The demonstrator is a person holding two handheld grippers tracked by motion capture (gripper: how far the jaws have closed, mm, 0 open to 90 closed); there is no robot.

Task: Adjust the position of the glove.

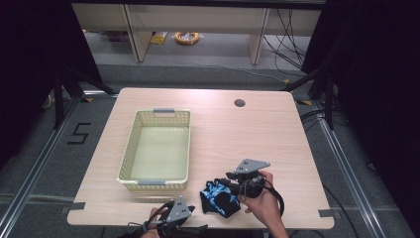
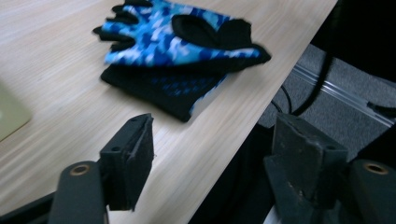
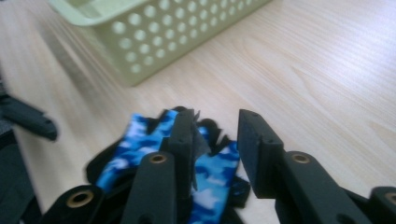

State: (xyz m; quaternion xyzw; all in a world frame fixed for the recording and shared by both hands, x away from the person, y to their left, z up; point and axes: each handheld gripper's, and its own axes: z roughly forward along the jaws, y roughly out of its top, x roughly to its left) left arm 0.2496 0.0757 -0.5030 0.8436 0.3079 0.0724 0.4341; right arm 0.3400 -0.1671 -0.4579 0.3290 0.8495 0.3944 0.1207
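Where the table's (image 1: pixel 257 134) near edge runs, a pair of blue-and-black fingerless gloves (image 1: pixel 220 197) lies in a loose stack, just right of the basket's (image 1: pixel 130 153) near right corner and apart from it. The basket is pale yellow-green plastic with perforated walls and a grey handle at each short end; nothing shows inside it. It sits on the left half of the light wood top, its long side running away from the person.

Right gripper (image 1: pixel 229 182): held by a hand (image 1: pixel 260 201) on the far-right side of the gloves, nose pointing toward the basket. In the right gripper view its jaws stand apart with a narrow gap, directly over the gloves (image 3: pixel 212 175); one jaw overlaps the fabric edge, but I cannot tell whether it touches. Basket wall (image 3: pixel 187 35) visible beyond.

Left gripper (image 1: pixel 190 210): at the table's near edge, in front of the basket's near right corner and just left of the gloves. In the left gripper view its jaws are wide apart and hold nothing; one jaw is over the wood, the other past the table edge. Gloves (image 2: pixel 180 44) lie ahead, apart from the jaws. Basket corner (image 2: pixel 10 114) at the left margin.

A round cable hole (image 1: pixel 239 103) sits in the table top, well beyond the basket to its right.
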